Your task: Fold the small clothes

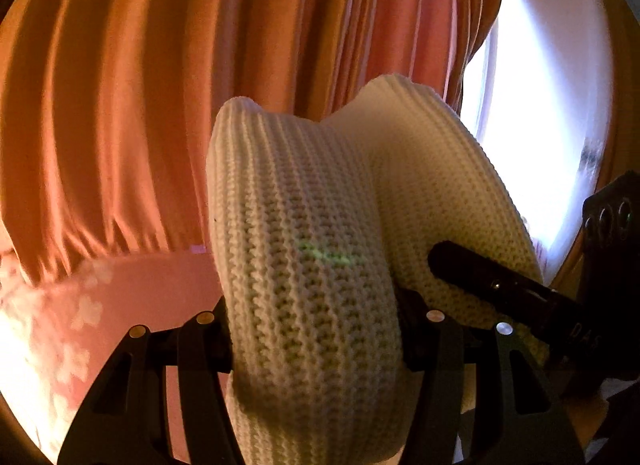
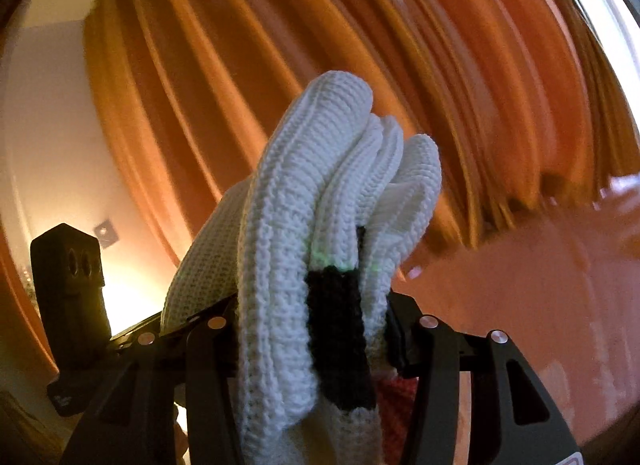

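Evidently both tongs are clamping the white knit garment (image 1: 312, 233): the left gripper (image 1: 316, 337) is pinching a thick fold, the right gripper (image 2: 316, 329) a bunched edge by the black patch (image 2: 340, 337). Soft, light, floppy knit probably wants corner or hem grips.

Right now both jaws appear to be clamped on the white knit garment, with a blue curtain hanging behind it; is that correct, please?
Nearly. The curtain is orange, not blue, as the right wrist view shows. The rest holds: the left gripper and the right gripper each have their jaws clamped on the white knit garment.
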{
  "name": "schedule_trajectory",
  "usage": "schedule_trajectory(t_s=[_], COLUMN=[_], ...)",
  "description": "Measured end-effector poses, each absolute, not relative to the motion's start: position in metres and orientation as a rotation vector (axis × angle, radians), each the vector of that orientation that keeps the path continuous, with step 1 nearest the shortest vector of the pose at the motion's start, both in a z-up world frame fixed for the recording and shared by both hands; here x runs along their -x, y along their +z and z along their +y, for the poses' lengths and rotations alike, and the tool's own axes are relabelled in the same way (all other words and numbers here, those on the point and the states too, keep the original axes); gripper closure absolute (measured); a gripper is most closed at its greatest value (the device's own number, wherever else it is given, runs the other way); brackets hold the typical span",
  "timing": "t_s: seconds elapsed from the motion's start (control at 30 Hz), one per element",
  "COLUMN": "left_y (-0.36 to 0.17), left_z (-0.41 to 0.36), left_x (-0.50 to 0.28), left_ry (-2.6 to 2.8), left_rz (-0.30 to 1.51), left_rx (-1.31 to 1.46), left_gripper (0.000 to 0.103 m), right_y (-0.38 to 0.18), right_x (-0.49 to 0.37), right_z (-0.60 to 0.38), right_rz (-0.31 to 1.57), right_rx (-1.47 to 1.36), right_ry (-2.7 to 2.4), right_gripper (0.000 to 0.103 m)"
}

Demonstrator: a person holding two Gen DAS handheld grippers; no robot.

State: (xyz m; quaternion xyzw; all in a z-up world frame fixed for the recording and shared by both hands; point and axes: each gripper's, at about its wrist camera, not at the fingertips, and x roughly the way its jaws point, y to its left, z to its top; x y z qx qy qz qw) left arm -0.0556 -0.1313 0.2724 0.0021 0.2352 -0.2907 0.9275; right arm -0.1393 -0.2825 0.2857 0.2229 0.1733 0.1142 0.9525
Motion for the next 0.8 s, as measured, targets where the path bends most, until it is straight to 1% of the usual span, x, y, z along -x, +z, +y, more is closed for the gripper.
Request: schedule_trajectory(t_s=[0.17,0.33,0.57,0.7,0.8], left_y=[0.299,0.306,0.299,0.286,0.266], left_z=[-0.091,-0.052,-0.002,0.02,0.036], left_x=[0.053,0.041,0.016,-0.004,-0.027], left_ry=[-0.572,-0.524,-0.435,-0.392,-0.368], left_rz=[0.361,0.273,0.223,0.241,0.283], left_rx=[0.015,0.022,0.018,0.026,0.044], left_gripper=[0.048,0.048,0.047,0.047,0.047], right_y=[0.323,0.332,0.325,0.313,0.289], right_x=[0.124,0.1,0.057,0.026,0.0], right_z=[-0.249,-0.216,-0.175,-0.153,-0.14], right_rz=[0.272,0.241,0.262,0.298,0.336], right_rx=[-0.38,-0.335,-0.318,-0.313,-0.32], right_ry=[0.3,0.369,0.459,0.489,0.506], right_gripper=[0.054,0.054,0.054,0.054,0.054])
